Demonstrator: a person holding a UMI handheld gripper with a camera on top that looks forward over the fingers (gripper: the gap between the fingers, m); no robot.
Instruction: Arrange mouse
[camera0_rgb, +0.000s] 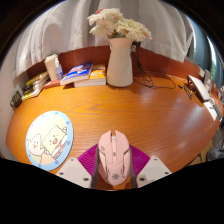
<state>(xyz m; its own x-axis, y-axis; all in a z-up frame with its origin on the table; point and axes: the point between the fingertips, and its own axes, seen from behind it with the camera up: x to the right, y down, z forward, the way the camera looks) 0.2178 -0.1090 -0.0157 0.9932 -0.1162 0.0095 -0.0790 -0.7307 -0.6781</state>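
**Currently: mouse seated between the gripper fingers**

Presently the gripper (113, 172) occupies the bottom centre of the frame, with its two light-coloured fingers (72, 172) angled inward toward each other. The magenta pads (88, 155) on the inner faces show at either side of the mouse (113, 157).

1. Finger state: the fingers are set at a narrow spread, roughly matching the width of the mouse body. Each pad lies right against a flank of the mouse; whether both press on it firmly cannot be told.
2. Mouse position: the pale pink mouse lies lengthwise between the fingers, in the lower centre of the frame, nose pointing up the frame toward the vase. It sits over the near edge of the wooden table (150, 115).
3. Surroundings: a round light-blue mat (49, 139) with a cartoon print lies in the lower left, just beside the left finger. A white vase (120, 62) with pale flowers (118, 24) stands upper centre. Books (82, 74) lie to its left, in the upper left of the frame.
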